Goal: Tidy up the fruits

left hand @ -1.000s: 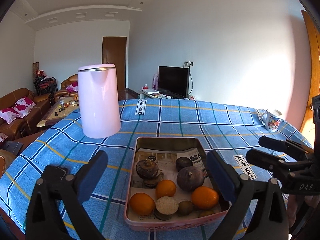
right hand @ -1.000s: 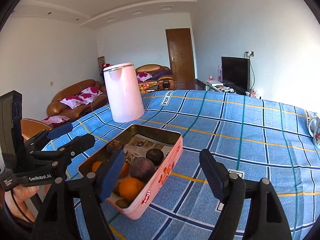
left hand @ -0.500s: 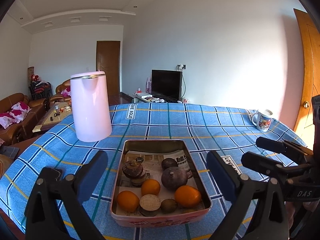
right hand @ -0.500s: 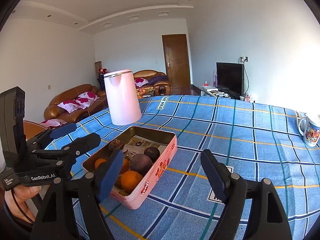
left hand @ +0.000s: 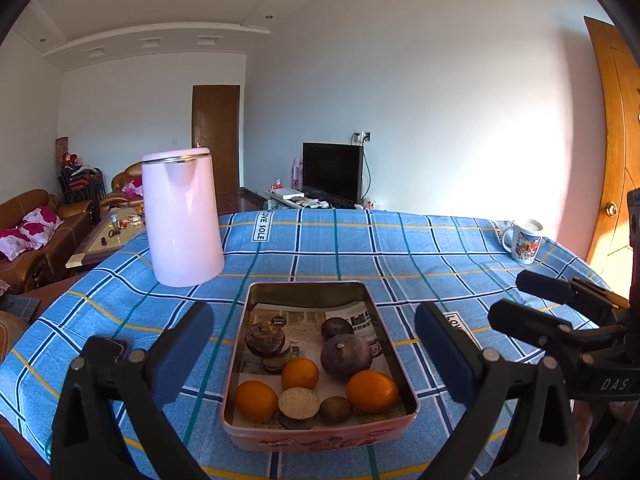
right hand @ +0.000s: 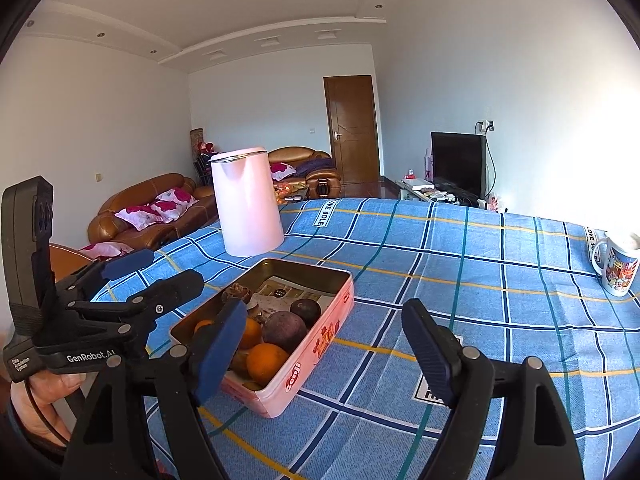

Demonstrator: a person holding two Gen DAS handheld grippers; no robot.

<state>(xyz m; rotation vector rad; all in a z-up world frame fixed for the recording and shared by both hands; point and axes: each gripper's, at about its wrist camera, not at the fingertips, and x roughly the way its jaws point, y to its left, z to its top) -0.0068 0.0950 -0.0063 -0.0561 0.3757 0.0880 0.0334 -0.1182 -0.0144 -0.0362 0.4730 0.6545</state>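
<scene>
Your left tongs (left hand: pixel 312 354) are spread wide, holding nothing, above the near end of the pink tin (left hand: pixel 320 432) on the checked surface (left hand: pixel 400 248). Your right tongs (right hand: pixel 324 344) are likewise spread and empty, just right of the tin. The oranges (left hand: pixel 372 391) and dark fruits (left hand: pixel 346 357) lie inside it. A pink kettle (left hand: pixel 181 218) stands behind the tin.

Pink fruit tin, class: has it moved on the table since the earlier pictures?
No. The pink fruit tin still has its far left corner at the same green stripe of the tablecloth, equally near the pink kettle; only the camera shifted.
</scene>
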